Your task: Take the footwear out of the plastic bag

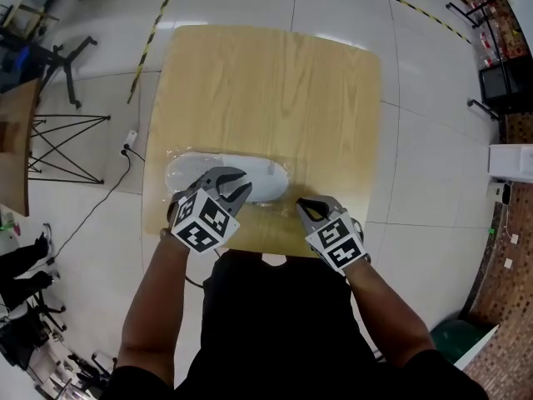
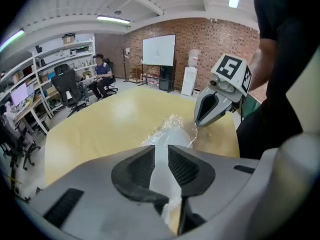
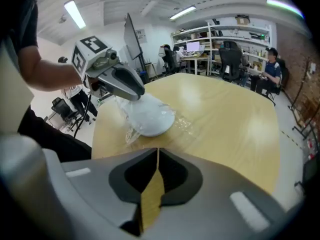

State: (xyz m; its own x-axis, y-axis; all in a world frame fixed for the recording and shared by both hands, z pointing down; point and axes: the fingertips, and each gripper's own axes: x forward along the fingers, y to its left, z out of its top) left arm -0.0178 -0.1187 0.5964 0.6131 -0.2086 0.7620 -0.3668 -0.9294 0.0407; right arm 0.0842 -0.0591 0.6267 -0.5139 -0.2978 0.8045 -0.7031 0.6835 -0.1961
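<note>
A white shoe (image 1: 268, 178) lies inside a clear plastic bag (image 1: 178, 170) on the front left part of the wooden table (image 1: 275, 90). My left gripper (image 1: 237, 183) is down over the shoe's left half. In the left gripper view the white bagged shoe (image 2: 172, 136) fills the gap of the left gripper (image 2: 161, 156) and touches both pads. My right gripper (image 1: 301, 203) hovers by the table's front edge, just right of the shoe. It is shut, with only bare tabletop showing past the right gripper (image 3: 157, 156). The shoe (image 3: 150, 116) rests flat, and crinkled plastic spreads around it.
Office chairs (image 1: 50, 52) and a folding stand (image 1: 58, 144) are on the floor to the left, along with a cable and socket (image 1: 127, 144). A black box (image 1: 506, 82) stands at the right. People sit at desks (image 2: 100, 74) beyond the table.
</note>
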